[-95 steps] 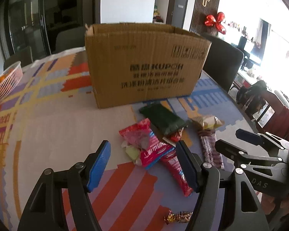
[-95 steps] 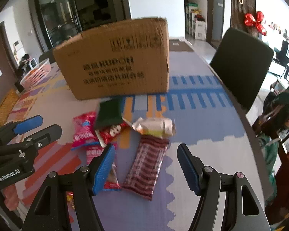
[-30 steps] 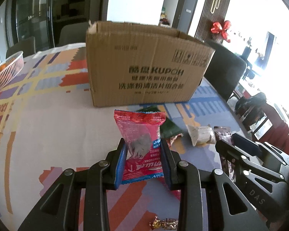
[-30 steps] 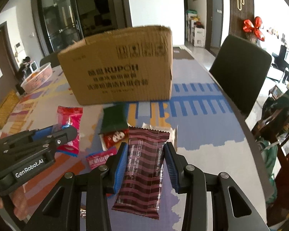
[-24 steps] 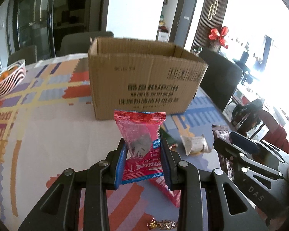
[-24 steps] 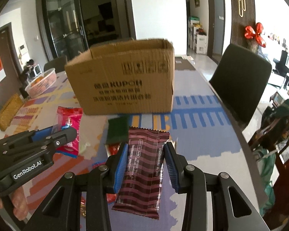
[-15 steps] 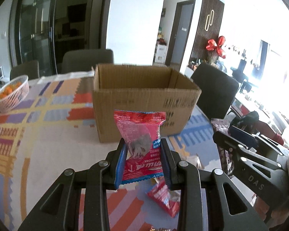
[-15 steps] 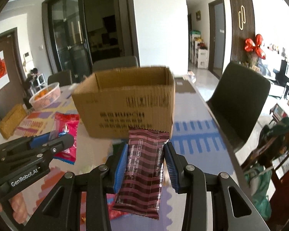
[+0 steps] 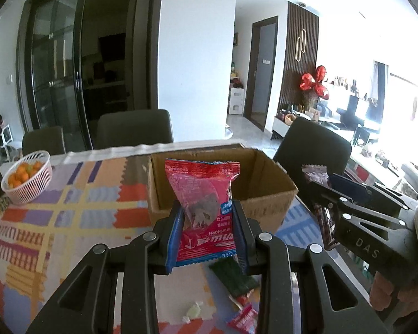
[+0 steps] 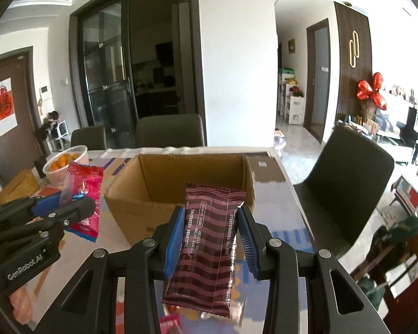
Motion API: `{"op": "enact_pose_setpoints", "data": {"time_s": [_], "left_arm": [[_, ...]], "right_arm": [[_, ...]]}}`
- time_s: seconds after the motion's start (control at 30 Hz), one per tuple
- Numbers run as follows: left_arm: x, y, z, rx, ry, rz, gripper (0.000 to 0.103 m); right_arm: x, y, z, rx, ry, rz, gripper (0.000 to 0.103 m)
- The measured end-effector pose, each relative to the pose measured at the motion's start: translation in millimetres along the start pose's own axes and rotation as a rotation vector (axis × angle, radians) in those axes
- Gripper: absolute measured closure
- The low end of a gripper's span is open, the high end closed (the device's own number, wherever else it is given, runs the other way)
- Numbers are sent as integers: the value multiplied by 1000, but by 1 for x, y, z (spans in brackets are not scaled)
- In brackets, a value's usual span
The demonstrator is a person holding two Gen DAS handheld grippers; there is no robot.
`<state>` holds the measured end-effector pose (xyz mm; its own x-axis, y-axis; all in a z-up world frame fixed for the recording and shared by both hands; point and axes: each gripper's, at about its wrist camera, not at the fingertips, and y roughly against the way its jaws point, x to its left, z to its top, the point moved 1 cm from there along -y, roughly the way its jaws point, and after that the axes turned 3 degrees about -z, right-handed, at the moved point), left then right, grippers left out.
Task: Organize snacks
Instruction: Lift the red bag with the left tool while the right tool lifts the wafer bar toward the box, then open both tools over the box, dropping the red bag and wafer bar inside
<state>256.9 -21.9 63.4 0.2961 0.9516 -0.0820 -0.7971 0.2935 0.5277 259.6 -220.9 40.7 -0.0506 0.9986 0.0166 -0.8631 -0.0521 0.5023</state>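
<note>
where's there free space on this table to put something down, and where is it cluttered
Free: the patterned tablecloth between the fruit basket and the cardboard box, and the box's open inside, which looks empty. Crowded: the near strip under the left gripper, where a green packet, a small candy and a red packet lie.

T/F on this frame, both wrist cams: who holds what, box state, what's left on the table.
1. The left gripper holds a red snack packet. True.
2. The right gripper is empty. False: its jaws clamp a maroon striped packet.
3. The cardboard box is taped shut. False: its top is open.
4. A green packet lies on the table. True.
5. The white basket holds orange fruit. True.
</note>
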Motion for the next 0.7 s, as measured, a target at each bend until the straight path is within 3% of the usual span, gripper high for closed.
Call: {"op": "enact_pose_setpoints", "data": {"time_s": [0.4,0.7], "left_arm": [[18,-41,32,63,14,6,70],[22,-78,43,123,28,17,70]], "right_arm": [[4,-38,48,16,49,23,63],[-5,-82,60,87,-2,56,63]]}}
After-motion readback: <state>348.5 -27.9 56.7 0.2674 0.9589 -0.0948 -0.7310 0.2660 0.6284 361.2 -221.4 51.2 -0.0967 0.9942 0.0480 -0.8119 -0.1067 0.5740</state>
